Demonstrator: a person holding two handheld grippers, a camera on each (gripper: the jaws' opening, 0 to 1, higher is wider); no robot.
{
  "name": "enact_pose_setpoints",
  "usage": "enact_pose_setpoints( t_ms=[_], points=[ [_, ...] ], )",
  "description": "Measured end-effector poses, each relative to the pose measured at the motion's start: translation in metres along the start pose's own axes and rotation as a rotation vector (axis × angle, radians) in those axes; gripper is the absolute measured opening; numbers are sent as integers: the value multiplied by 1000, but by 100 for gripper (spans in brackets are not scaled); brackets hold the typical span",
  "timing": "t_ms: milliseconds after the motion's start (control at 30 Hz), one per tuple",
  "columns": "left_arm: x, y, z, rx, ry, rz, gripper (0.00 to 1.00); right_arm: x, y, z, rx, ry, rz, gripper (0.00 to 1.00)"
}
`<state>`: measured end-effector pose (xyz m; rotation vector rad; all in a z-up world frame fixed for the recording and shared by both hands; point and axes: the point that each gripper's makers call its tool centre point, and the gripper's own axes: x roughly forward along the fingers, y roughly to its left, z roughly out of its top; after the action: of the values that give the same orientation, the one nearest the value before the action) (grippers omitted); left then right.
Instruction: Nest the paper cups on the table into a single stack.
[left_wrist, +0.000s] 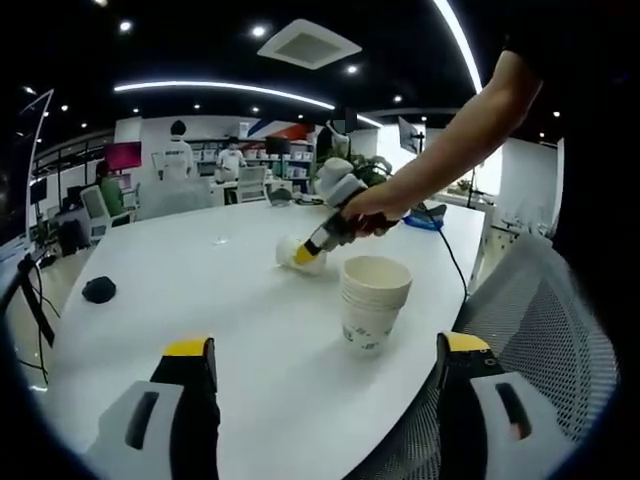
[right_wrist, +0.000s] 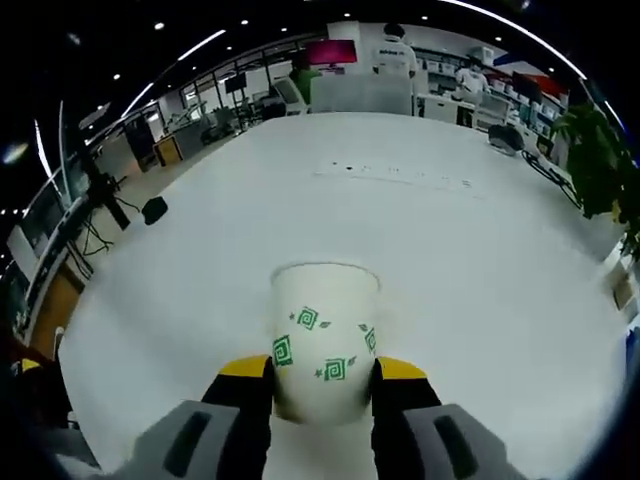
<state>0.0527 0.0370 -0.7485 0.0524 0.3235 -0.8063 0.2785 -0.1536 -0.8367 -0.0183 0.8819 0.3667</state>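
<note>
Right fingers (right_wrist: 323, 370) clamp 1 paper cup (right_wrist: 323, 335) over the white counter (right_wrist: 470, 260); left fingers (left_wrist: 328, 350) spread wide near the cup stack (left_wrist: 373, 300).

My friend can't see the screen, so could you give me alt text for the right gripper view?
The right hand-held gripper grips a white paper cup with green square swirls between its yellow-tipped jaws, over a large white table. A small dark object sits near the table's far left edge, with an office behind.
</note>
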Motion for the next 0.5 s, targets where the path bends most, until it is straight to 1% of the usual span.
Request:
enact_pose_setpoints(
  t_ms=[167,500],
  points=[
    [0,0,0,-2,1,2,90,-1,-1,-1,14,-4,5,38],
    [1,0,0,-9,4,0,90,-16,5,4,10,-52,17,37]
  ],
)
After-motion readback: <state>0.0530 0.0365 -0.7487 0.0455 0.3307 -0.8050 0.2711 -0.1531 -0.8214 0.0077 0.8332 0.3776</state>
